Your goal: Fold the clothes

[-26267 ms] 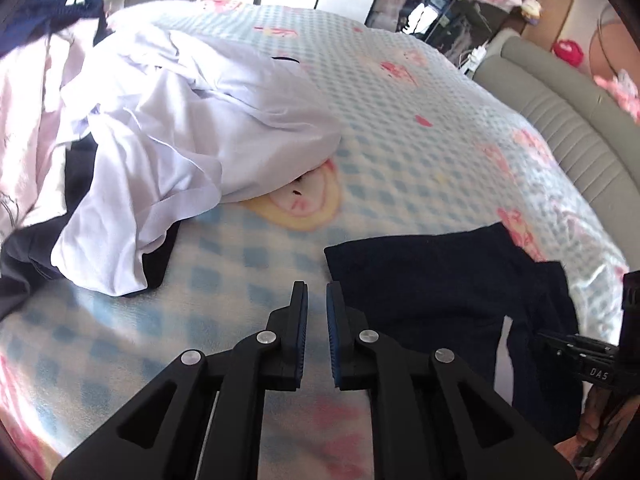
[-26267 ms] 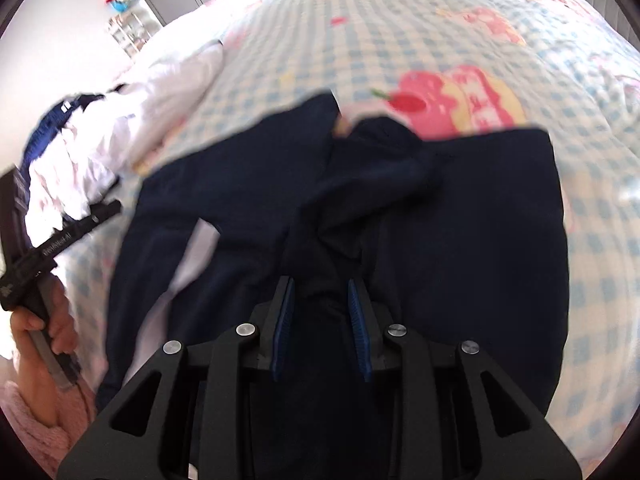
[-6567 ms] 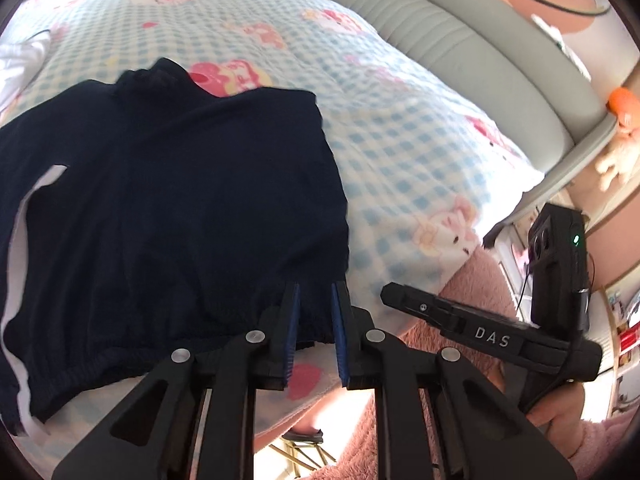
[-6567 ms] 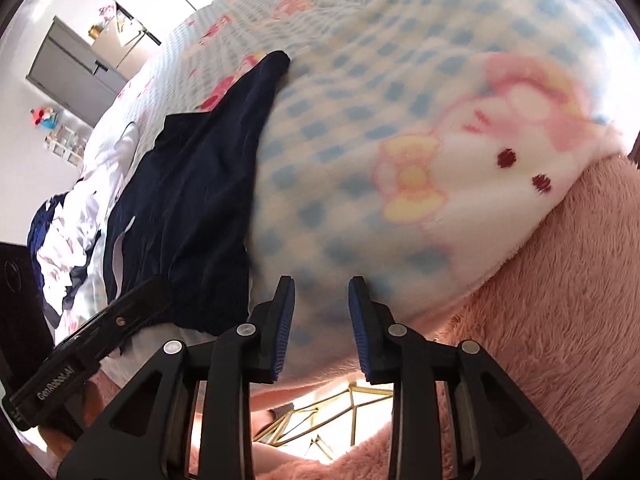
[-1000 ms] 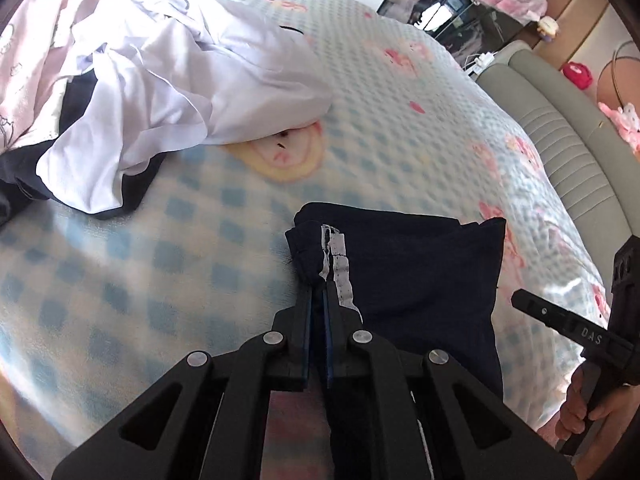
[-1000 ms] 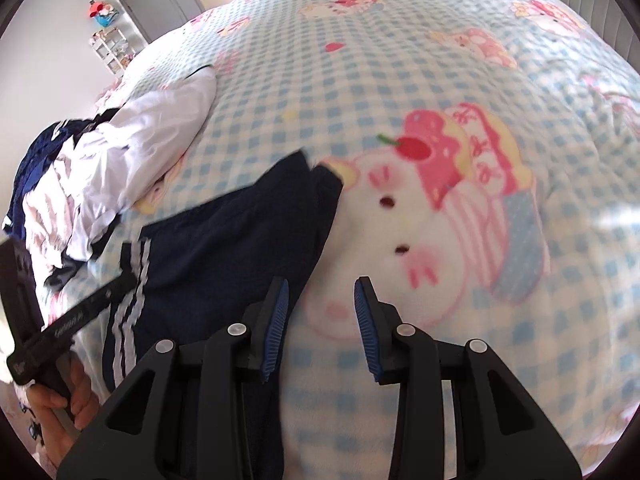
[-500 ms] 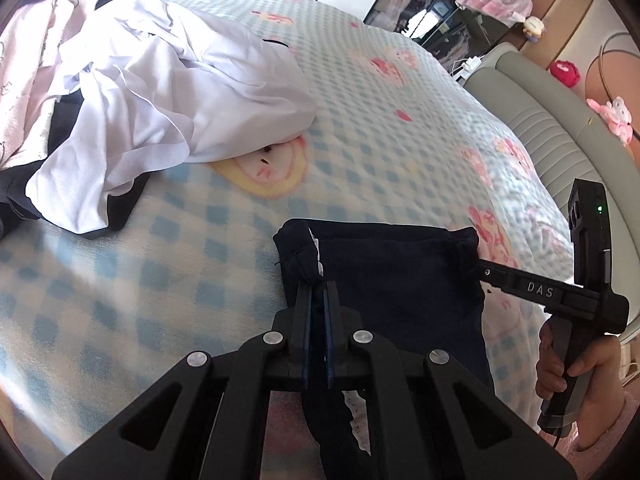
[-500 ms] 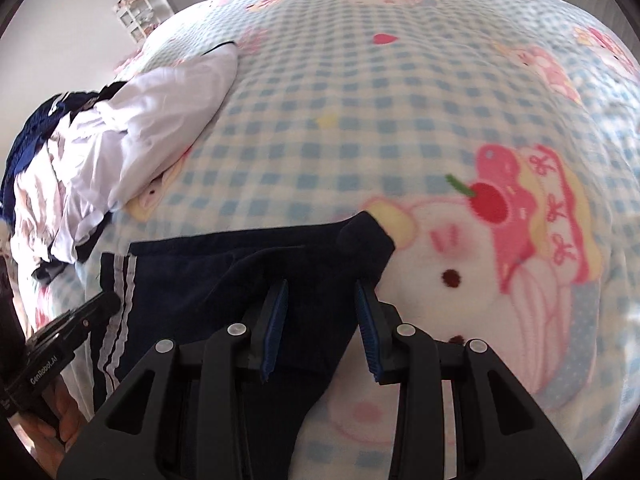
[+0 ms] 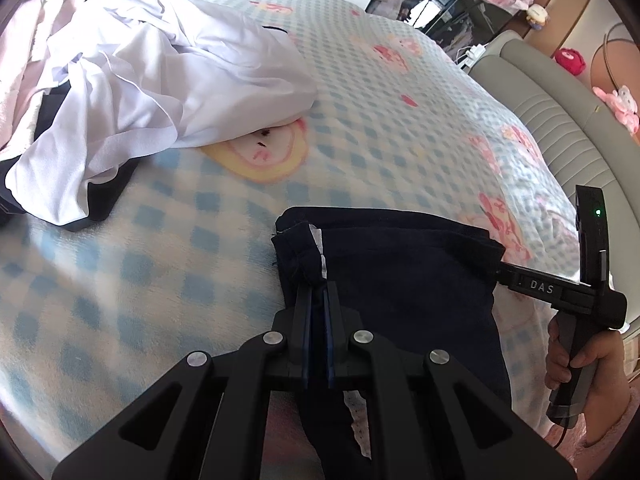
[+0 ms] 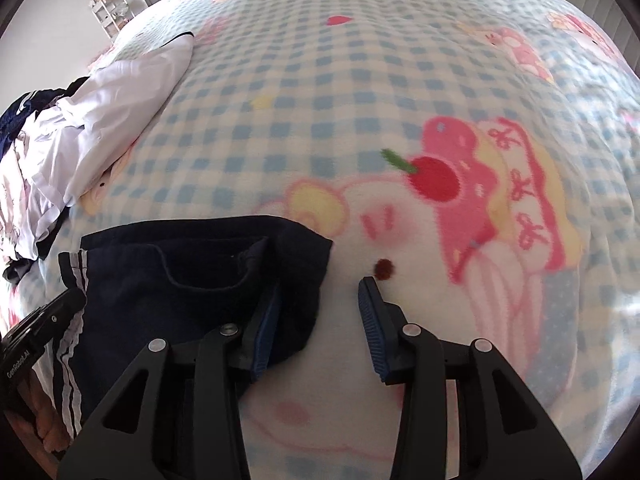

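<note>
The dark blue garment [image 9: 404,280] lies folded on the bed [image 9: 168,280], near the bed's front edge. It has white stripes along one side. The left tool [image 9: 316,300] is pinched tight on a bunched corner of the dark blue garment, on the striped side. The right tool [image 10: 320,316] is at the other corner. Its jaws have just been opening and now stand apart. One blue pad [image 10: 266,332] touches the cloth edge, the other is over the bare blanket. A pile of white clothes [image 9: 160,80] sits farther back on the bed, well apart from the garment.
</note>
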`<state>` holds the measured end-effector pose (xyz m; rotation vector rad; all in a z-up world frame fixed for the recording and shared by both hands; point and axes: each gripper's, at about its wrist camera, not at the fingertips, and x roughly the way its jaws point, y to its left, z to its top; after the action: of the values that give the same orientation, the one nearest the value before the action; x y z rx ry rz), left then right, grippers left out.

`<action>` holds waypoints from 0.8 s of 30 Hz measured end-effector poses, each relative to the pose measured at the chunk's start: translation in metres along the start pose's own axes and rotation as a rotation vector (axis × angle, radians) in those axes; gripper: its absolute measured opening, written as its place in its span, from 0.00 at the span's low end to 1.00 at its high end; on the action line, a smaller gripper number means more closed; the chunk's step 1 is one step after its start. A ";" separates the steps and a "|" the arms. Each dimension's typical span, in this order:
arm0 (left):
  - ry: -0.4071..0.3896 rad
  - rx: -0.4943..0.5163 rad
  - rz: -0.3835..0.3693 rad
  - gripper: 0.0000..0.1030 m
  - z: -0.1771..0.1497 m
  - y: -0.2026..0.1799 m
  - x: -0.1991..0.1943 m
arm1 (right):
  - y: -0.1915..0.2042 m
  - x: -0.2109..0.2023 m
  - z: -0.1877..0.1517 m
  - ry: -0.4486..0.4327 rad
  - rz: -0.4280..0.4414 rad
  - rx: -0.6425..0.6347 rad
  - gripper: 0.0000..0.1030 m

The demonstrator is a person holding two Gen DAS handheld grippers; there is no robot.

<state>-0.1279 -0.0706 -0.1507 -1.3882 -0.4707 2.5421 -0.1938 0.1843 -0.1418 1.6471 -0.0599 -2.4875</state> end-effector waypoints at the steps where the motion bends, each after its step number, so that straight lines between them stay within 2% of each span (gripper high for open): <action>1: 0.000 0.004 0.003 0.06 0.000 0.000 0.001 | -0.007 -0.003 0.000 -0.007 -0.030 0.003 0.38; 3: -0.003 0.008 -0.001 0.06 0.000 -0.001 0.001 | -0.020 -0.009 -0.001 -0.017 -0.057 0.018 0.38; 5: -0.016 -0.001 -0.016 0.06 0.000 -0.002 -0.002 | -0.029 -0.022 -0.002 -0.051 -0.029 0.067 0.38; 8: -0.038 -0.032 -0.042 0.06 -0.001 0.000 -0.009 | -0.028 -0.051 -0.006 -0.163 -0.090 0.069 0.38; 10: -0.040 -0.040 -0.047 0.06 -0.002 0.002 -0.010 | -0.030 -0.066 -0.011 -0.218 -0.015 0.101 0.38; 17: -0.018 -0.062 -0.062 0.10 -0.001 0.008 -0.003 | 0.020 -0.047 -0.020 -0.129 0.093 -0.086 0.39; 20: 0.011 -0.044 -0.077 0.15 0.002 0.004 0.007 | 0.033 -0.033 -0.022 -0.119 -0.019 -0.147 0.39; 23: -0.005 0.008 -0.030 0.14 0.010 -0.005 0.013 | 0.032 -0.029 -0.019 -0.131 -0.032 -0.142 0.38; 24: -0.019 0.018 -0.022 0.11 0.013 -0.007 0.011 | 0.031 -0.028 -0.016 -0.141 -0.036 -0.135 0.34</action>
<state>-0.1442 -0.0629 -0.1502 -1.3467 -0.4628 2.5382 -0.1650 0.1592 -0.1192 1.4317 0.1195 -2.5686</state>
